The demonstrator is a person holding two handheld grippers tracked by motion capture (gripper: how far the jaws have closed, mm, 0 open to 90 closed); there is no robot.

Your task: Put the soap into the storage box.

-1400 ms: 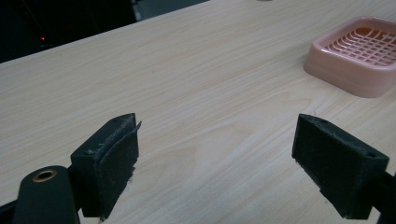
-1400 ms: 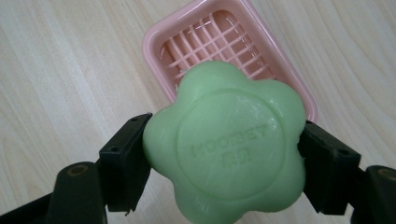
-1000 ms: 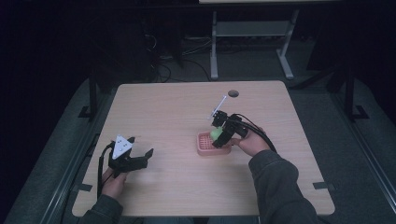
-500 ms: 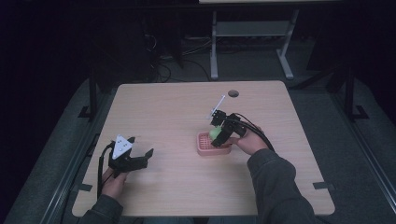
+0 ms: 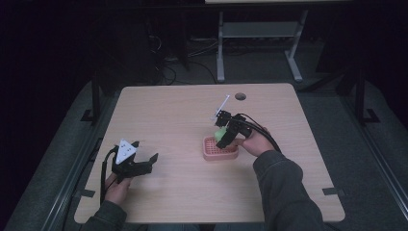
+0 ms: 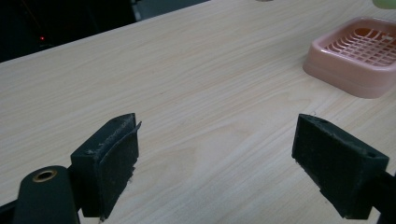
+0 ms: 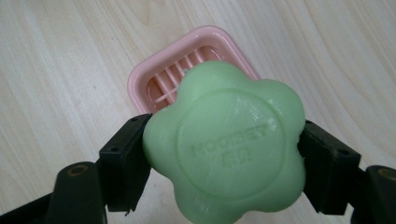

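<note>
A pale green flower-shaped soap (image 7: 223, 147) is clamped between the two black jaws of my right gripper (image 7: 224, 156), which is shut on it. Directly below it on the table lies a pink slatted soap dish (image 7: 154, 79). In the high view the right gripper (image 5: 222, 136) holds the soap (image 5: 220, 134) just above the dish (image 5: 219, 150), right of the table's middle. My left gripper (image 5: 144, 165) rests open near the table's front left; its jaws stand wide apart over bare wood (image 6: 215, 154), with the dish (image 6: 359, 56) off to the upper right.
The wooden table (image 5: 173, 120) has a round cable hole (image 5: 240, 96) near its far edge. A thin white rod (image 5: 222, 104) sticks up from the right gripper. Beyond the table stand a metal frame (image 5: 260, 33) and cables on the dark floor.
The right gripper with the soap has stayed over the dish, shifting only slightly. The left gripper has not moved.
</note>
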